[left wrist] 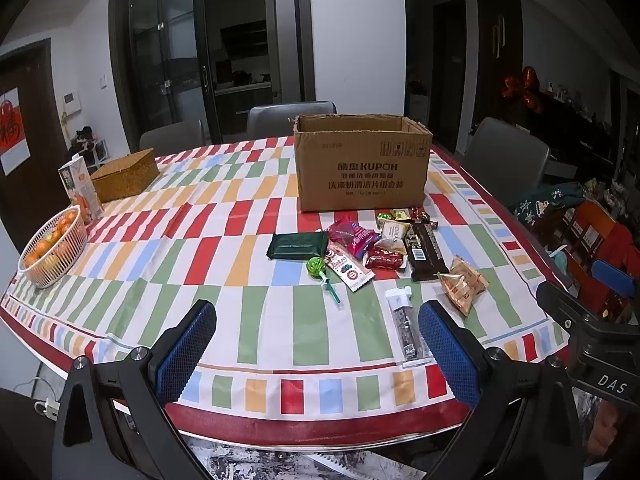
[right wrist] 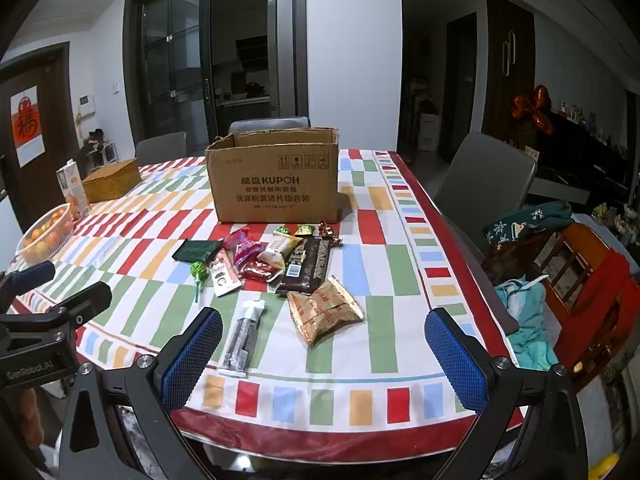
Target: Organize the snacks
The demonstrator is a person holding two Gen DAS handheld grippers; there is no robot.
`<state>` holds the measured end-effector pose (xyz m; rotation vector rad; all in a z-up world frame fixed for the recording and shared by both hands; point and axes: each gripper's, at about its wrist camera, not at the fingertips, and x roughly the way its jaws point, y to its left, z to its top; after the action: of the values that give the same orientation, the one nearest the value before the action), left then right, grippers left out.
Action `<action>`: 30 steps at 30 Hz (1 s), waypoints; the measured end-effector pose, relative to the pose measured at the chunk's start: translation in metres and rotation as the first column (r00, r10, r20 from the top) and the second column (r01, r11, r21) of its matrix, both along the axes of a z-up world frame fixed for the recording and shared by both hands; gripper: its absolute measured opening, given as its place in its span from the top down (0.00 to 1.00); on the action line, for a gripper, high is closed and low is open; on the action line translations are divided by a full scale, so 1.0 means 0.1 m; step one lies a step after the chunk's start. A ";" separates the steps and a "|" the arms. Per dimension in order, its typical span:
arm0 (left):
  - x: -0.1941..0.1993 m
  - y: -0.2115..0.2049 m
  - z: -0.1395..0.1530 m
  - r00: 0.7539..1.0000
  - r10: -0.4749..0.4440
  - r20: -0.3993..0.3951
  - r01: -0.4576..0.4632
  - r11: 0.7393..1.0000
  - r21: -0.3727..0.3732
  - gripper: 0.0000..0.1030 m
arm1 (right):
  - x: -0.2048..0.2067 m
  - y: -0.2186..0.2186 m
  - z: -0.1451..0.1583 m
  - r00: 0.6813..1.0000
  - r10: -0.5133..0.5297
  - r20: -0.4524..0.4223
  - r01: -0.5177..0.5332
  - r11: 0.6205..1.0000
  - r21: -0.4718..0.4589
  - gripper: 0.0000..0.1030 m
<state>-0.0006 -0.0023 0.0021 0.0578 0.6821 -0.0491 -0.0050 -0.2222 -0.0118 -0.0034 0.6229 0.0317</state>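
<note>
Both claws hover over the near edge of the counter [left wrist: 224, 280], which is covered by a cloth of red, green, blue and orange blocks. The left claw [left wrist: 316, 316] has its blue pads spread wide and holds nothing; the right claw [right wrist: 324, 332] is likewise wide open and empty.

An open cardboard box [left wrist: 362, 164] printed "KUPOH" above lines of Chinese text stands toward the far edge of the counter. The snacks [left wrist: 372, 248] lie in a loose cluster just in front of it: a dark green packet [left wrist: 296, 245], a green lollipop [left wrist: 318, 270], a dark chocolate bar [left wrist: 424, 252] with a white barcode label, red and pink wrappers too small to read. Nearer the front edge lie a gold-brown packet [right wrist: 324, 310] and a slim clear stick pack [right wrist: 244, 336].

By the left edge sit a white basket of oranges [left wrist: 54, 250], a juice carton [left wrist: 80, 188] and a woven box [left wrist: 126, 174]. The tool bodies read "DAS" and "GenRobot.AI".
</note>
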 end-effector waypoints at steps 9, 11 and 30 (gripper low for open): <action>0.00 0.00 0.02 1.000 -0.001 0.002 0.001 1.000 0.000 0.00 | -0.01 0.00 0.01 1.000 0.000 0.002 0.000 1.000 -0.001 0.01; 0.00 -0.01 0.03 1.000 -0.002 0.002 0.002 1.000 0.000 0.00 | -0.01 0.00 0.01 1.000 0.000 0.002 0.000 1.000 -0.001 0.01; -0.02 -0.01 0.01 1.000 -0.001 0.005 0.001 1.000 0.001 0.00 | 0.00 0.00 0.00 1.000 0.000 0.004 0.000 1.000 -0.002 0.01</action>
<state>-0.0025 -0.0034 0.0031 0.0590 0.6774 -0.0500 -0.0054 -0.2222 -0.0115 -0.0055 0.6187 0.0309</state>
